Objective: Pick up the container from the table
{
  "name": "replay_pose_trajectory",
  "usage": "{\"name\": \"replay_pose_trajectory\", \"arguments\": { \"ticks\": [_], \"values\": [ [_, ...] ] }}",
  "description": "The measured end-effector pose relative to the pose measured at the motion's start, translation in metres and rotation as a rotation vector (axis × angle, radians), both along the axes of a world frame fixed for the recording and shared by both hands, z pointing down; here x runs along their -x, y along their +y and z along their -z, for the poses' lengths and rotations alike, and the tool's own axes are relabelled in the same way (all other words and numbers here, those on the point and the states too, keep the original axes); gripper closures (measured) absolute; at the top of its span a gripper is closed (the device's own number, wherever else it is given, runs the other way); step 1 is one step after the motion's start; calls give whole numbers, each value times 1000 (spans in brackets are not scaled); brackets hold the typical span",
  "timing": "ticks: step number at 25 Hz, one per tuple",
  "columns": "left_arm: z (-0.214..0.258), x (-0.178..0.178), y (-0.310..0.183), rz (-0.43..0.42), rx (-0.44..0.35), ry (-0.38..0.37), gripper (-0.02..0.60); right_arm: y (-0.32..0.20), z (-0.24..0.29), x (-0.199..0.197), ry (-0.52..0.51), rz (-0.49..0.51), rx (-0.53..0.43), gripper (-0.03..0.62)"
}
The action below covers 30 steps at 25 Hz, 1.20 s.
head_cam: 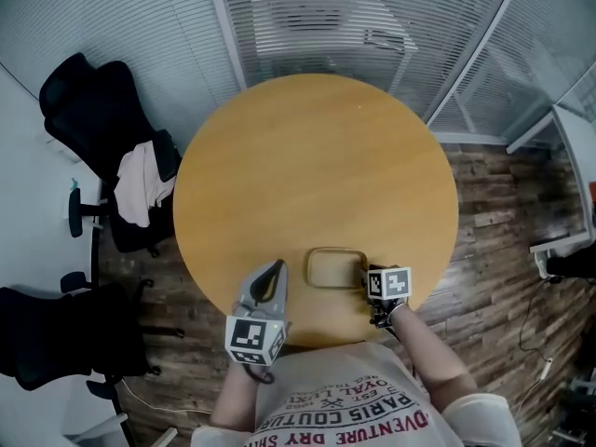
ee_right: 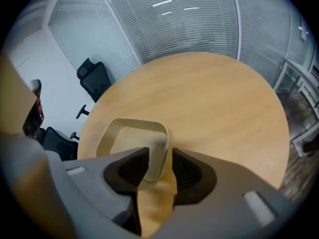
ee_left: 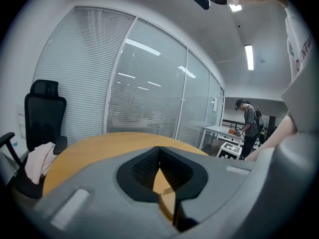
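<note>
The container (head_cam: 335,268) lies at the table's (head_cam: 317,156) near edge, just in front of the person, with the rest of the top bare. From the head view the right gripper (head_cam: 372,276) stands at the container's right end and points steeply down. Only the right gripper view shows how it sits: the right gripper's (ee_right: 160,152) jaws are spread, with the container's (ee_right: 128,136) near wall rising between them and a gap on the right-hand side. The left gripper (head_cam: 277,266) hovers just left of the container, apart from it. In its own view the left gripper's (ee_left: 159,148) jaws meet at the tips with nothing between them, and the container is hidden behind the gripper's body. That view alone shows a person standing (ee_left: 249,121) at a white desk beyond the glass. Left of the table stand two black office chairs (head_cam: 93,101), the upper one with a pale cloth (head_cam: 140,180) draped over it. Slatted blinds behind glass panels (head_cam: 354,26) close the far side. The container is a shallow tan tray, rectangular with rounded corners and a thin smooth wall. The table is round with a matt light-wood top, and the floor (head_cam: 503,212) is dark planks.
</note>
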<state>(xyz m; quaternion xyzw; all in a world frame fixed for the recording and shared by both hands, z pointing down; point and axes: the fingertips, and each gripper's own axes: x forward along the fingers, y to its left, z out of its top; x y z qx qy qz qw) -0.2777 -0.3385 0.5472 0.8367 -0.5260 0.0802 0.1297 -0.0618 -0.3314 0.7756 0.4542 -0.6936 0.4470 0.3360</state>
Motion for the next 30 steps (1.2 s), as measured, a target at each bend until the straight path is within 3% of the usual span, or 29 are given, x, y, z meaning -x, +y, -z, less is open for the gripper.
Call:
{"name": "replay_pose_trajectory", "arguments": {
  "ticks": [4,10,17,23,30],
  "values": [
    [-1,13,1,0,-1,-13,575,-3,-21,6,31,-14,57,456],
    [-6,26,2,5,25,-22,575,-11,-32,10,84,-32,64,478],
    [-9,39,-5,27,36,-23,575,-16,-30,10,62,-84,77,512],
    [-4,42,-9,40,27,-19,575,-28,-13,7,37,-93,44,554],
    [5,39,-11,48,11,-11,575,-45,36,13,-23,-60,-66,559]
  ]
}}
